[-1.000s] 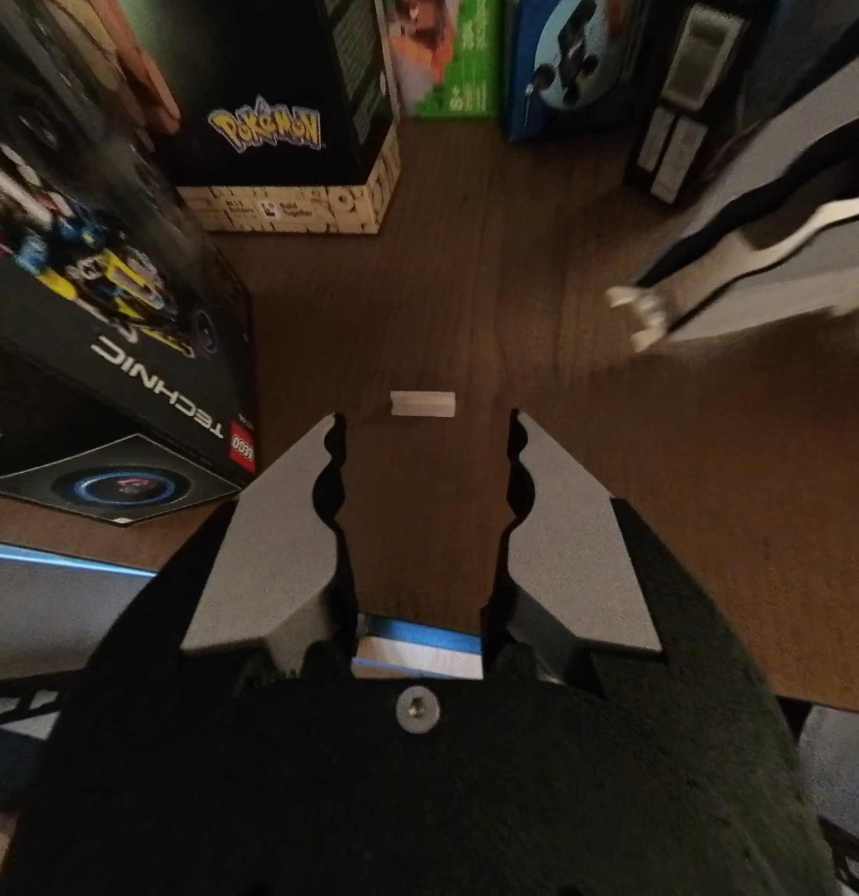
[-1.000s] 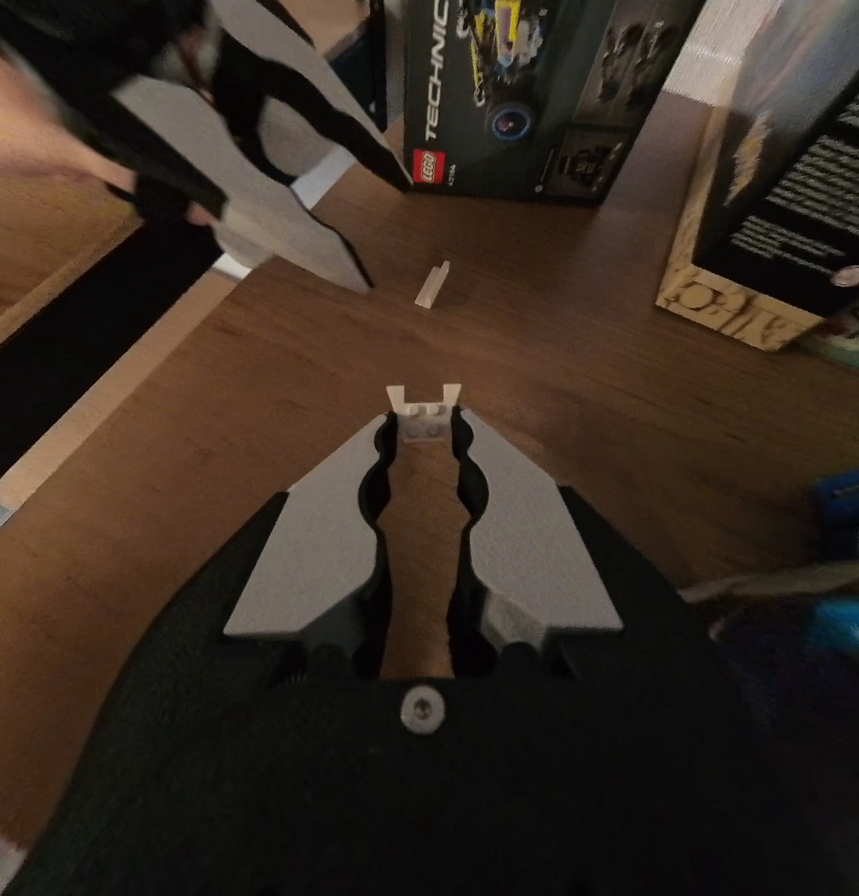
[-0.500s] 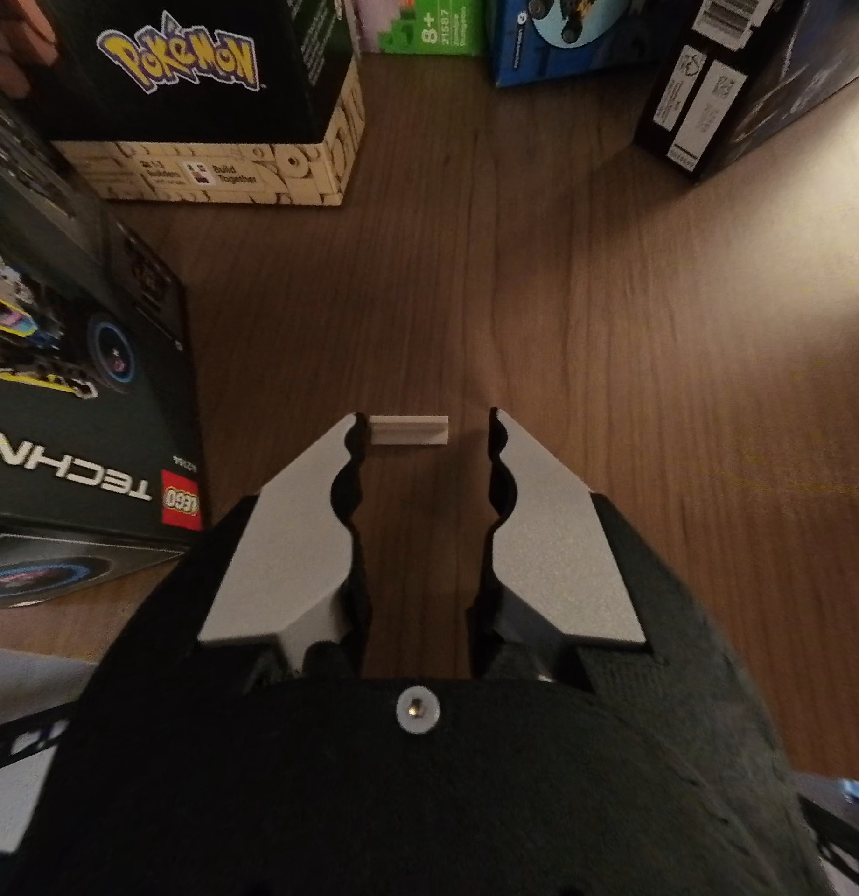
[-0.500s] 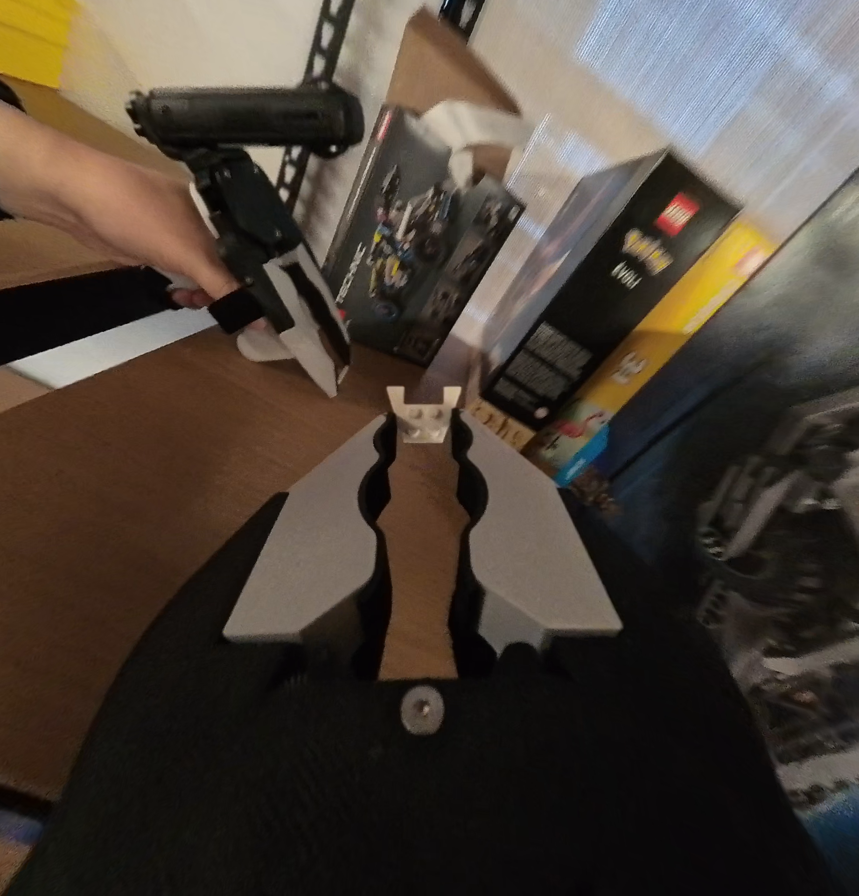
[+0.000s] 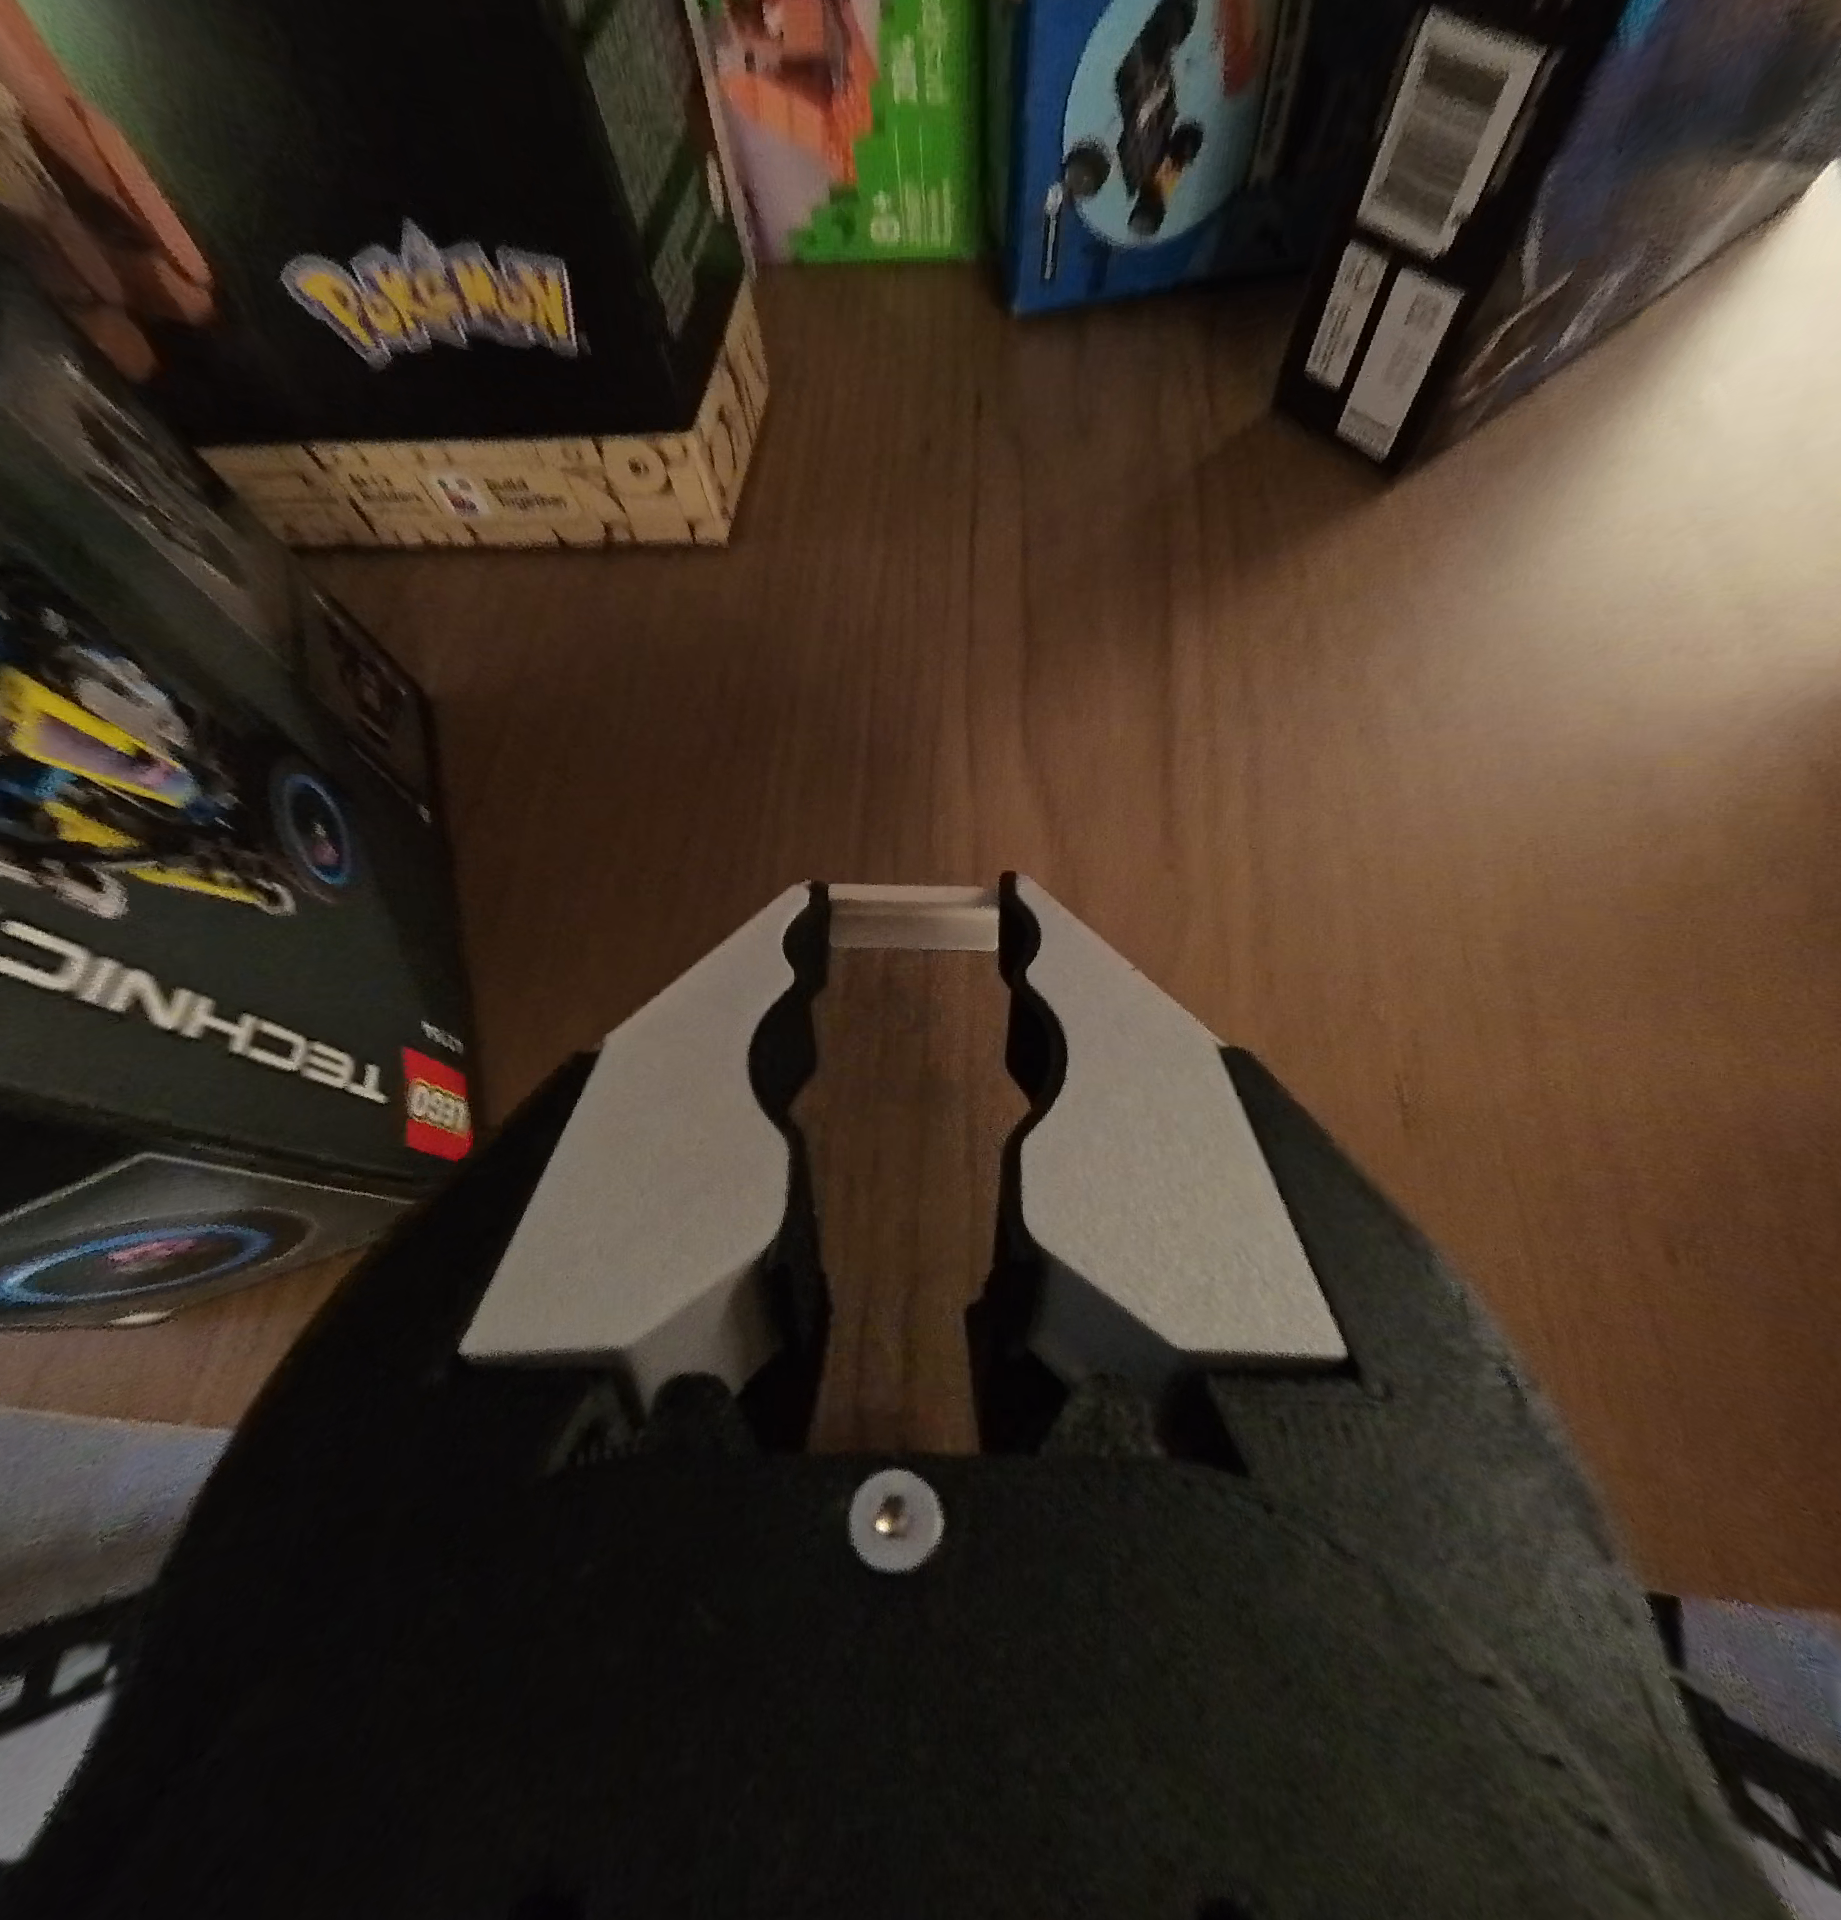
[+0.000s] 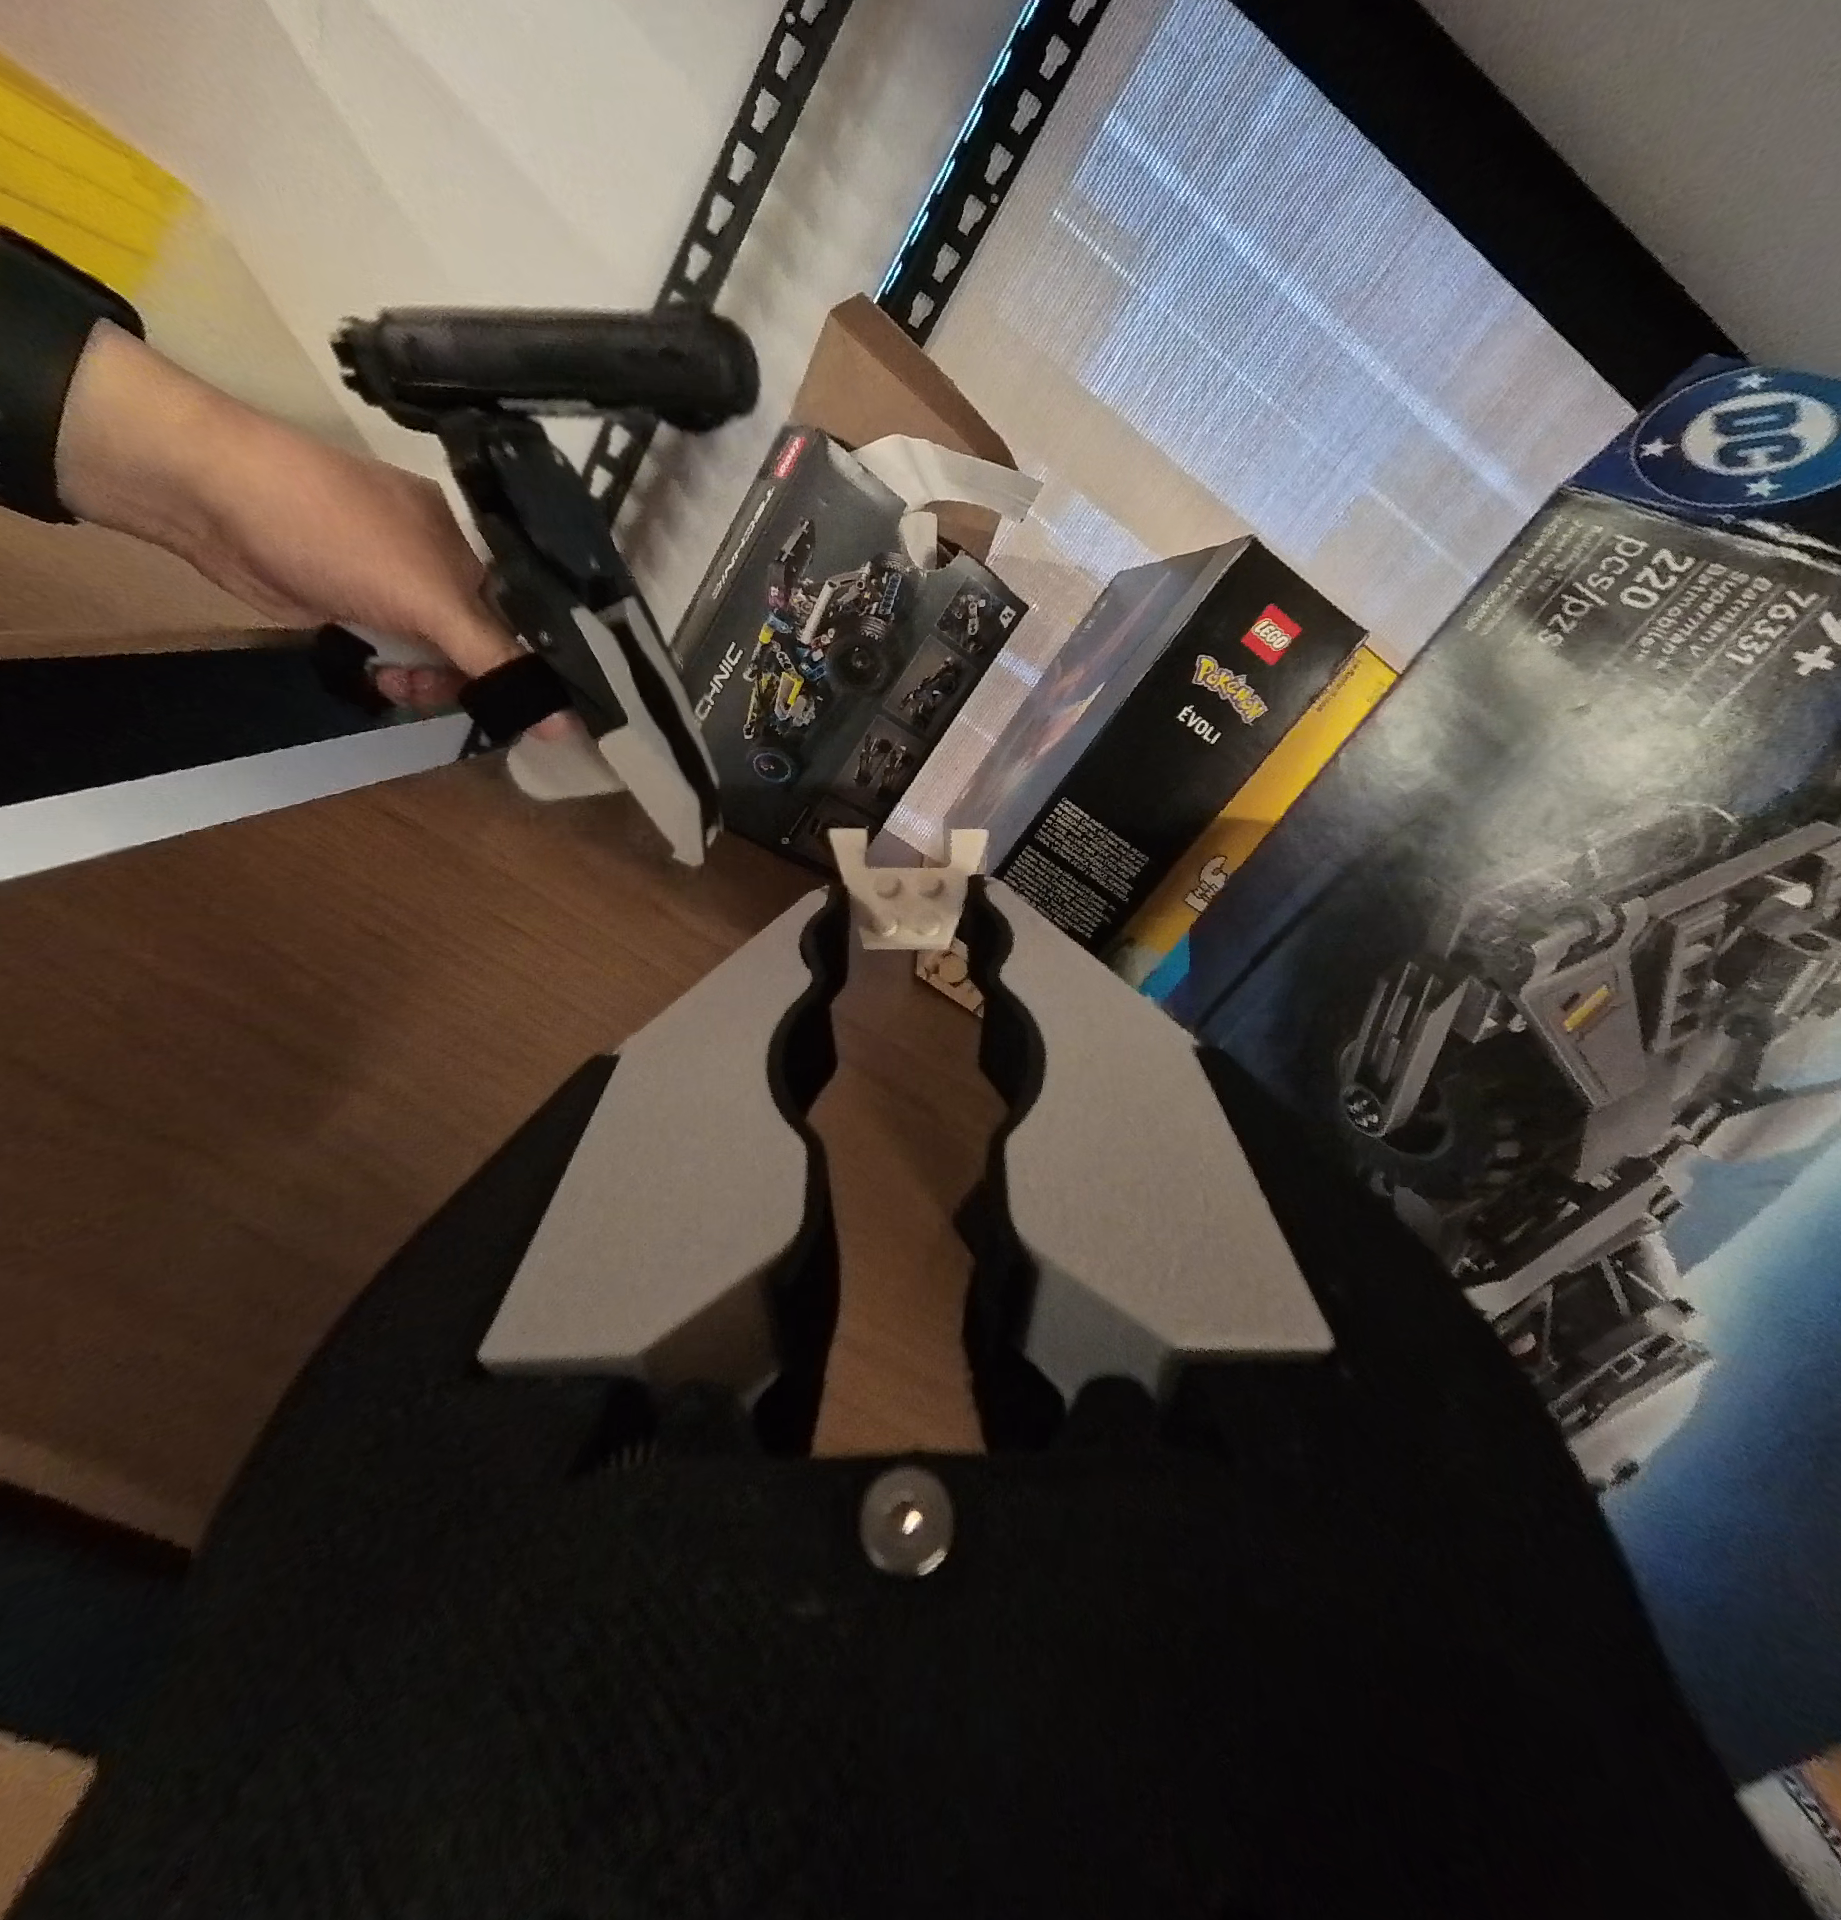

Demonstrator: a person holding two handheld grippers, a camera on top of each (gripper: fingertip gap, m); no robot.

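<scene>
In the left wrist view my left gripper (image 5: pixel 911 914) is closed on a small pale flat brick (image 5: pixel 911 920). It holds the brick by both ends, low over the brown wooden table (image 5: pixel 1311 831). In the right wrist view my right gripper (image 6: pixel 911 914) is shut on a white studded wedge plate (image 6: pixel 908 902) and holds it up, clear of the table. The left gripper also shows in the right wrist view (image 6: pixel 677 800), held by a person's hand (image 6: pixel 303 540), its tips pointing down at the table; the brick cannot be seen there.
Toy-set boxes ring the table: a black car box (image 5: pixel 168 935) on the left, a black and cream box (image 5: pixel 459 343) behind, green (image 5: pixel 874 125) and blue (image 5: pixel 1134 135) boxes at the back, and a dark box (image 5: pixel 1518 208) on the right. A large grey-vehicle box (image 6: pixel 1570 987) stands close to my right gripper.
My left gripper moved forward over the pale brick and closed on it. My right gripper swung upward with the wedge plate, from looking down at the table to facing the boxes.
</scene>
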